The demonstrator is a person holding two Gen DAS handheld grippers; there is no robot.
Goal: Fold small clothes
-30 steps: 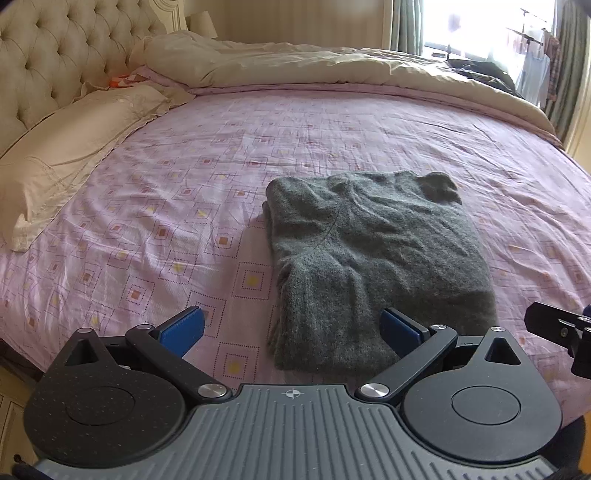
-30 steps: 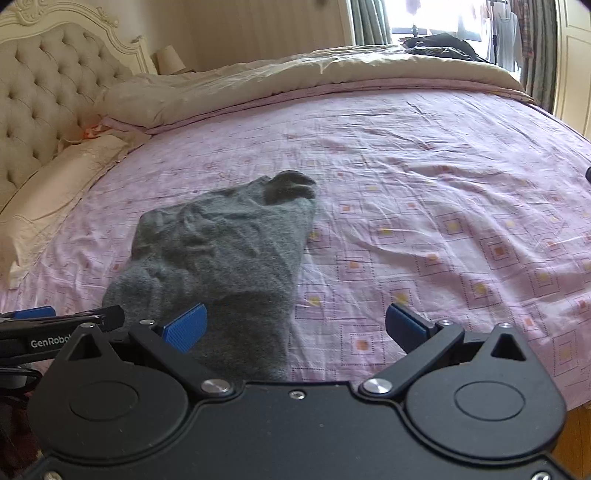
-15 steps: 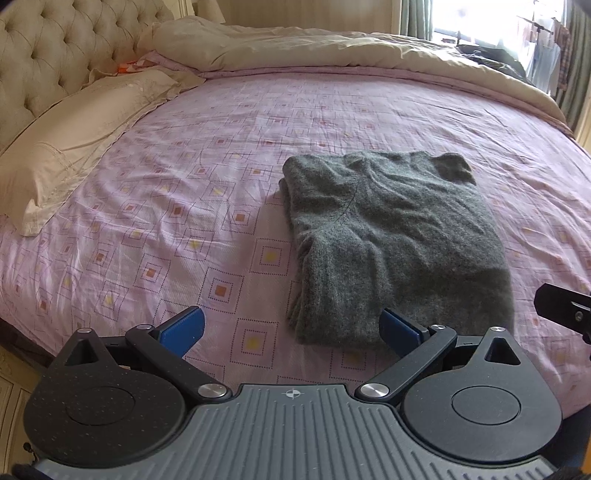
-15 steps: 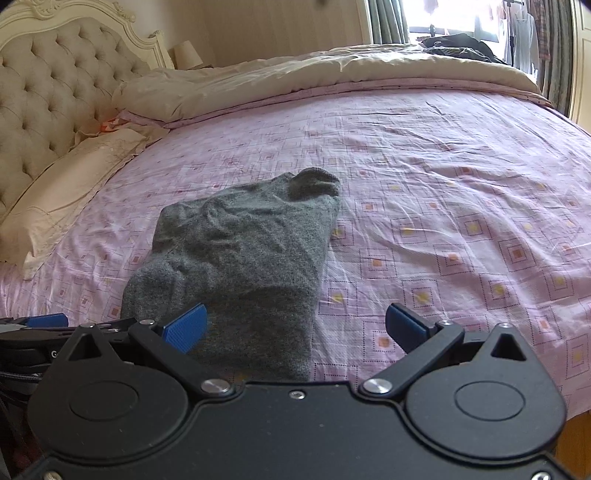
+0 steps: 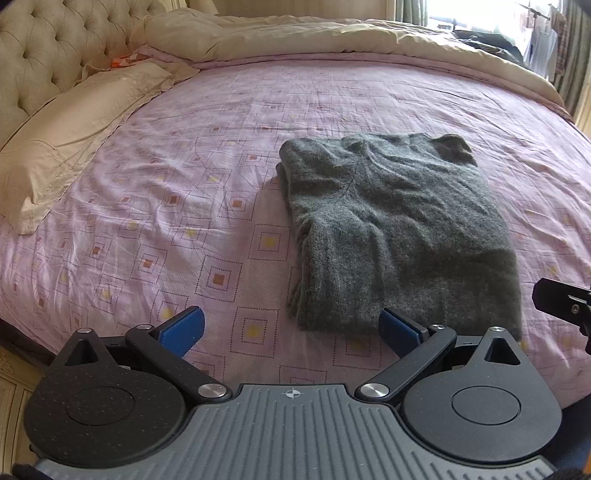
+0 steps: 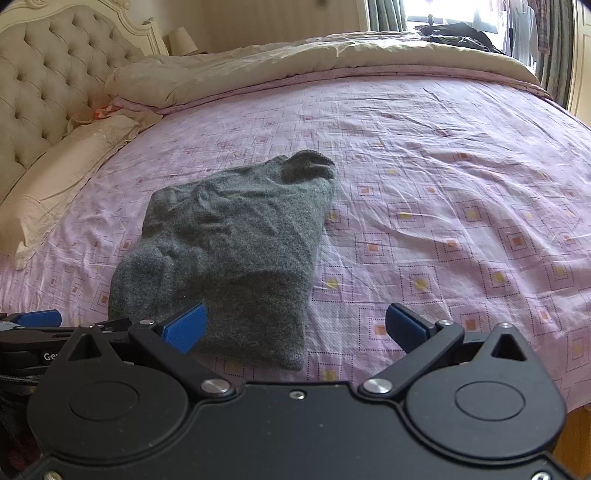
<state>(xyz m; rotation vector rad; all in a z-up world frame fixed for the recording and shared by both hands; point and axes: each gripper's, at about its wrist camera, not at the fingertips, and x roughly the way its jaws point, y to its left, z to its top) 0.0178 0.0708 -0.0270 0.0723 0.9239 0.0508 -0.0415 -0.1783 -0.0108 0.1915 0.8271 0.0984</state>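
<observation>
- While I scan from the left edge, I see the tufted headboard (image 5: 55,55) and a cream pillow (image 5: 74,129) lying along that side of the bed (image 5: 184,192), well apart from the work.
- My left hand-held gripper (image 5: 291,328) hangs over the near edge of the pink patterned sheet, its blue pads spread wide and gripping nothing; the right-hand pad sits just in front of the garment's near hem.
- Next comes the grey knit sweater (image 5: 399,229), lying near the middle of the bed as a compact, roughly rectangular bundle, with no sleeve trailing out loose.
- One far corner (image 6: 314,166) pokes up a little and the top surface is rumpled, so the fold is tidy but not crisp.
- My right hand-held gripper (image 6: 295,328) hovers at the sweater's near right corner, also wide open and empty.
- I judge this piece essentially folded; what may remain is a last half-fold or some smoothing.
- Farther right and back, a beige duvet (image 6: 332,62) is bunched along the far side, with dark clothes (image 6: 458,35) heaped near the window; whether those still need folding I cannot tell.
</observation>
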